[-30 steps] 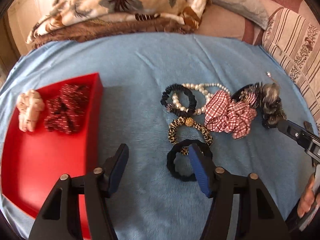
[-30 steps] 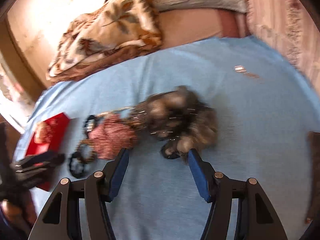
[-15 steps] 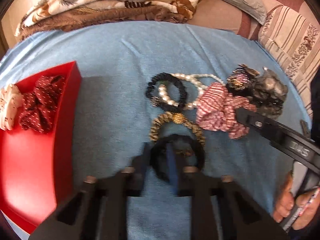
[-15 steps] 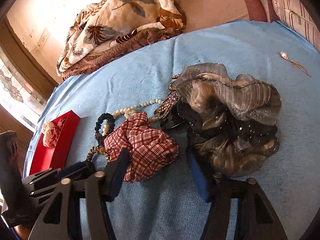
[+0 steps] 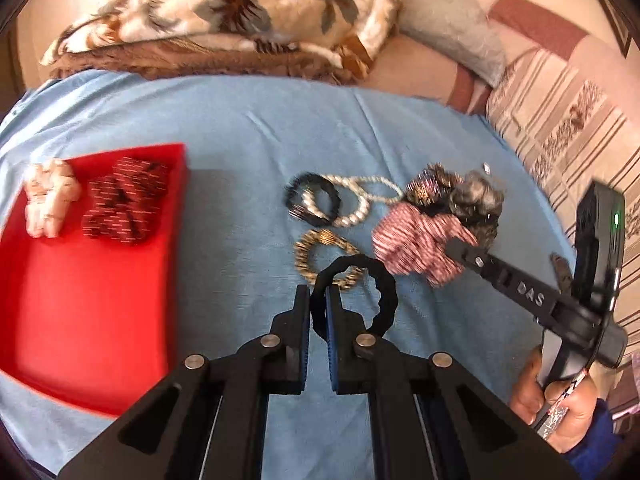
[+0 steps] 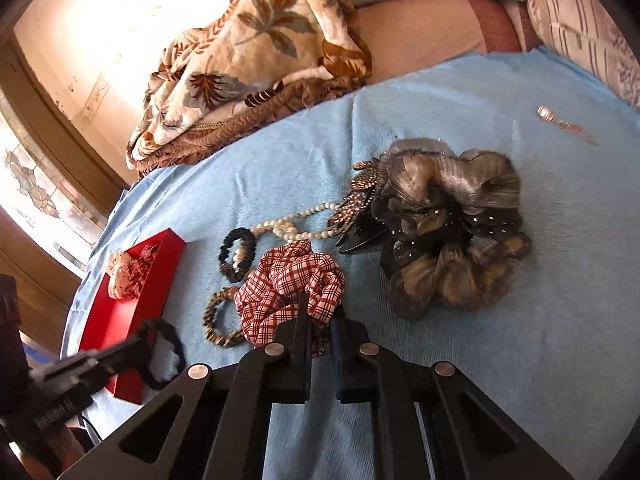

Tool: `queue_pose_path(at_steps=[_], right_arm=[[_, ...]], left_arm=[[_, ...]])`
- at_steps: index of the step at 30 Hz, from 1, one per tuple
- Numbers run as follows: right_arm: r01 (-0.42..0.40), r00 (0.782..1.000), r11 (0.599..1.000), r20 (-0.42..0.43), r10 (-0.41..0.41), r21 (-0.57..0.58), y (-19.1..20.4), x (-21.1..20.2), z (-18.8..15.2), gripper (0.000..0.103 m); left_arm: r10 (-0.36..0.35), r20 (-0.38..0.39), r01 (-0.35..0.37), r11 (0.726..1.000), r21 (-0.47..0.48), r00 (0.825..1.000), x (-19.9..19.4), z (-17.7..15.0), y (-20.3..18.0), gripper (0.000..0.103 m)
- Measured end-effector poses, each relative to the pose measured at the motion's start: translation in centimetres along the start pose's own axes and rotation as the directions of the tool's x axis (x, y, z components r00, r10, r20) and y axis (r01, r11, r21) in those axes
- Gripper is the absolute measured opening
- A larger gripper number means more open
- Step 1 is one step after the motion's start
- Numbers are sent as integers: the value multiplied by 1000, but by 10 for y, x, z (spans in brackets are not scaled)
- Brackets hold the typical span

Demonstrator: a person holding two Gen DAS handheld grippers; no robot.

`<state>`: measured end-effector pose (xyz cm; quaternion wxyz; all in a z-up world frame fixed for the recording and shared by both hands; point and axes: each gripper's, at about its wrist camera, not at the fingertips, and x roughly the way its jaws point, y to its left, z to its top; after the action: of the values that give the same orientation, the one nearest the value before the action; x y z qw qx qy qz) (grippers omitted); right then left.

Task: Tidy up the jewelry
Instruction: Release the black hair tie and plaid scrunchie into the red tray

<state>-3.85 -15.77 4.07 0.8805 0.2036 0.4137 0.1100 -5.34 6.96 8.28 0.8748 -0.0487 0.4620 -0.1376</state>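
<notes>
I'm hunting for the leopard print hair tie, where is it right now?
In the left wrist view, the leopard print hair tie lies on the blue cloth, between the pearl necklace and the black hair tie.

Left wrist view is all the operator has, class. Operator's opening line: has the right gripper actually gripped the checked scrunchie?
Observer: Yes. The right gripper is shut on the near edge of the checked scrunchie.
Operator: Is anything lying apart from the pile?
Observer: A small silver trinket lies alone on the blue cloth, beyond the grey scrunchie.
</notes>
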Motion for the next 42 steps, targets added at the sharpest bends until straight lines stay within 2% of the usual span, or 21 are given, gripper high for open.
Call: queue_pose_path(at_steps=[2, 5, 10, 16, 19, 22, 26, 29, 35, 37, 39, 40, 42], right_arm=[[-2, 1000, 1000, 15, 2, -7, 9, -11, -4, 9], [-10, 1000, 999, 28, 11, -40, 29, -24, -8, 9], [-35, 999, 990, 4, 36, -137, 78, -25, -8, 9], [-89, 995, 969, -74, 73, -231, 147, 6, -12, 9], [-101, 991, 957, -117, 72, -270, 181, 31, -15, 9], [-106, 985, 950, -165, 58, -294, 212, 61, -20, 9], [-93, 976, 940, -219, 20, -327, 246, 106, -20, 9], [-81, 972, 933, -234, -3, -350, 269, 134, -15, 9], [-40, 967, 928, -249, -58, -371, 296, 172, -11, 11], [-50, 964, 933, -262, -49, -356, 298, 172, -11, 17], [-51, 965, 935, -258, -44, -351, 296, 164, -11, 34], [-54, 967, 936, -251, -38, -349, 295, 158, -10, 38], [-50, 973, 933, -230, -36, -356, 294, 143, -10, 45]], left_arm=[[18, 25, -18, 1000, -17, 1000, -14, 0, 15, 7], [97, 65, -92, 993, -68, 993, -35, -1, 55, 7], [211, 67, -195, 961, -197, 975, -53, -2, 132, 7], [298, 4, -284, 911, -299, 954, -50, 2, 211, 7], [322, -28, -313, 893, -323, 946, -42, 5, 236, 7], [352, -27, -340, 878, -338, 936, -39, 5, 252, 7], [346, -38, -338, 877, -343, 937, -33, 4, 259, 7], [316, -20, -303, 889, -343, 949, -34, 7, 257, 8], [291, 21, -265, 897, -354, 957, -45, 9, 257, 10], [278, 37, -246, 897, -368, 960, -51, 7, 260, 22], [267, 58, -224, 892, -391, 962, -58, 5, 263, 35], [264, 64, -218, 891, -399, 962, -60, 4, 265, 39], [266, 73, -214, 886, -410, 961, -63, 2, 265, 41]])
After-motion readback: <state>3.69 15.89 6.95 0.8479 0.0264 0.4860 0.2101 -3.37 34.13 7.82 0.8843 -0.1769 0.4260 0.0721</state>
